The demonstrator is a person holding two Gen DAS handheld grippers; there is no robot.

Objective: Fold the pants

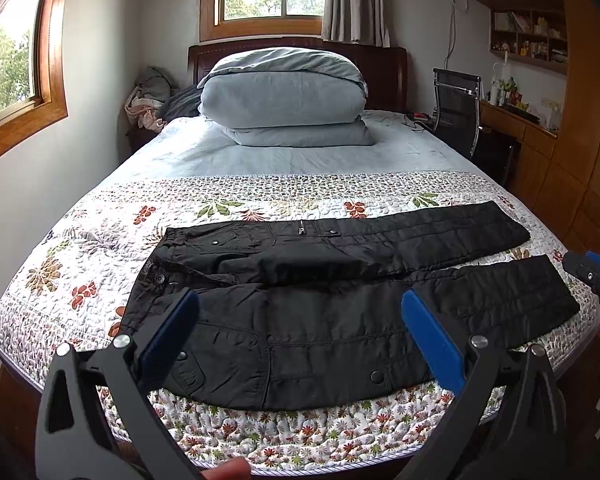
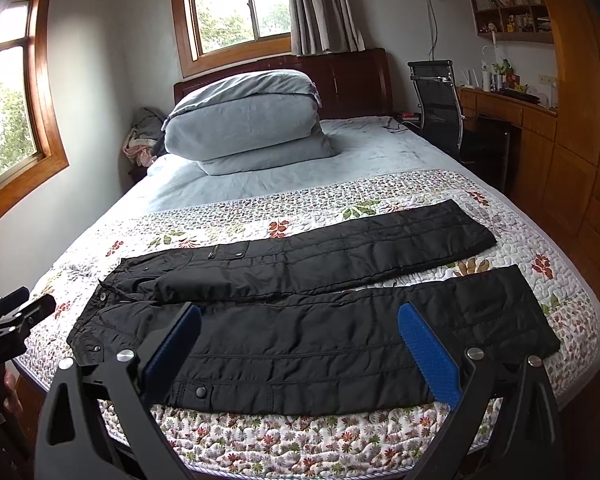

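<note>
Currently the black pants (image 1: 339, 300) lie spread flat across the near end of the bed (image 1: 80, 248), on its floral quilt (image 1: 100, 220), waistband toward the left and the two legs running out to the right. The legs are parted, with a narrow wedge of quilt showing between them near the cuffs. The far leg sits slightly higher on the quilt and the near leg runs close to the bed's front edge.

The left tongs (image 1: 300, 320) hover above the near leg, released, their blue pads (image 1: 431, 340) standing wide apart and gripping nothing. In the right wrist view the right tongs (image 2: 300, 336) are likewise spread wide over the near leg of the pants (image 2: 319, 320), holding nothing. Whether either pair touches the fabric cannot be told. The right tongs also show at the right edge of the left wrist view, beside the cuffs, and the left tongs sit at the left edge of the right wrist view, near the waistband.

Farther up the bed, a folded grey duvet (image 1: 284, 96) is stacked by the wooden headboard (image 1: 379, 64). A black office chair (image 1: 455, 104) stands to the right of the bed.
</note>
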